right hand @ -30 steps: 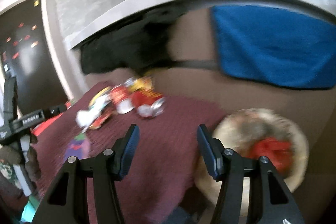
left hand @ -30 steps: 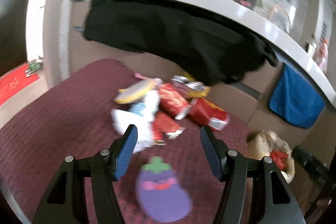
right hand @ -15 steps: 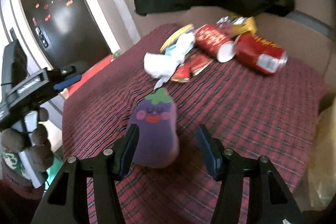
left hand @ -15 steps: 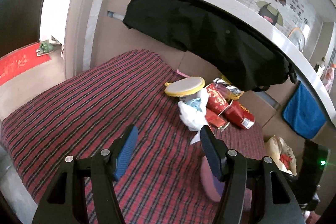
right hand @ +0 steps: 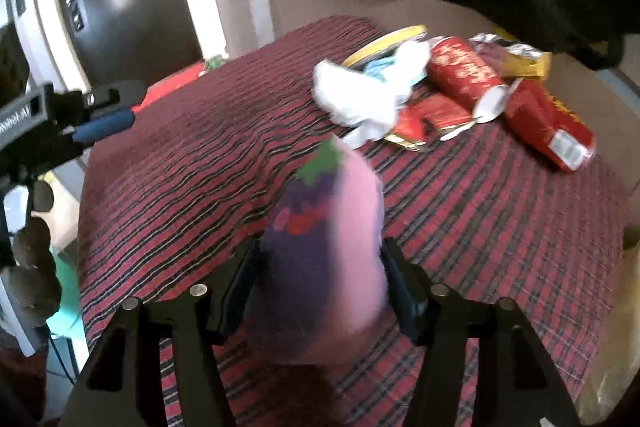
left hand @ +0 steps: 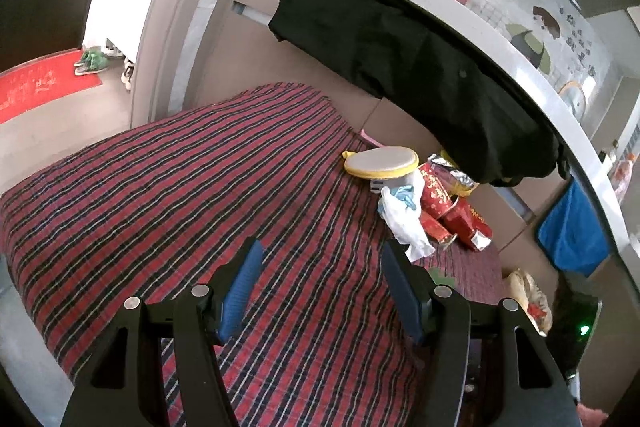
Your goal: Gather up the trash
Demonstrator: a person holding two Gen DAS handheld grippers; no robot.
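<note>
Opening around a blurred eggplant plush (right hand: 320, 247), perhaps touching it, the right gripper (right hand: 320, 275) works; left gripper (left hand: 320, 283) gapes empty.

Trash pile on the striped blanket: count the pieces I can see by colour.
Red: 3 (cup, snack bag, flat wrapper)
Yellow: 2 (rimmed lid, foil bag)
White: 1 (crumpled bag)
Blue: 1 (scrap)
Total: 7

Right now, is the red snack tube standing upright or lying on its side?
Lying on its side. The red snack tube rests lengthwise on the striped cloth, its open end facing the camera.
</note>
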